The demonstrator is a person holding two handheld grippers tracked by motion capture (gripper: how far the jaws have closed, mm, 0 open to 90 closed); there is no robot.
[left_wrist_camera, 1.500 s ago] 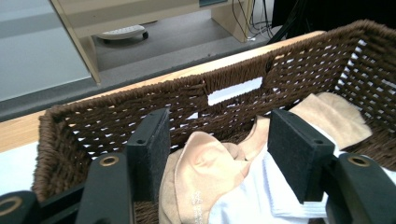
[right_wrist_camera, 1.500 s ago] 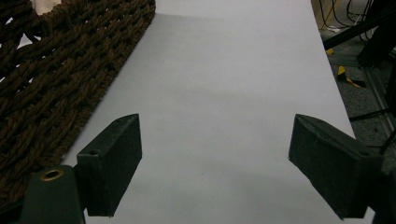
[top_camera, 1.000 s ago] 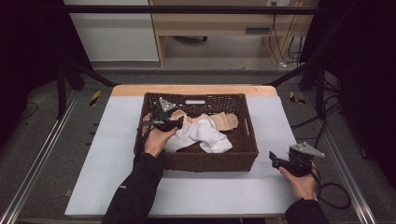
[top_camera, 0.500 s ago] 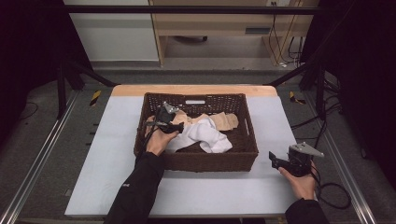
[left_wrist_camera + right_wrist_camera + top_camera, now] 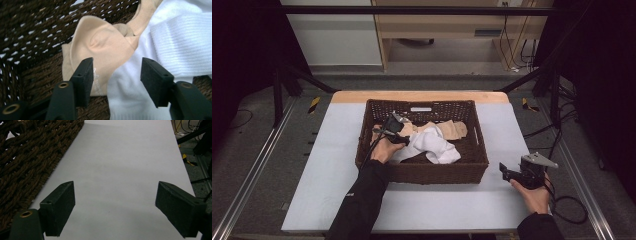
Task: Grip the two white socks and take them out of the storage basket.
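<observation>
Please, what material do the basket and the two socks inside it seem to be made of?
The basket looks like woven dark brown wicker or rope-like fibre: twisted strands with open gaps. The white sock seems a ribbed knit, probably cotton, matte. The beige sock looks a thinner, smoother knit with soft folds.

Black long sleeves (image 5: 362,200); black tongs (image 5: 116,75) with square pads, brass rivets; right tongs (image 5: 506,172) carry grey triangular plate, black cable at 5 o'clock.

A wooden shelf unit (image 5: 447,30) stands beyond the table (image 5: 332,170), cables (image 5: 514,45) hanging beside it
</observation>
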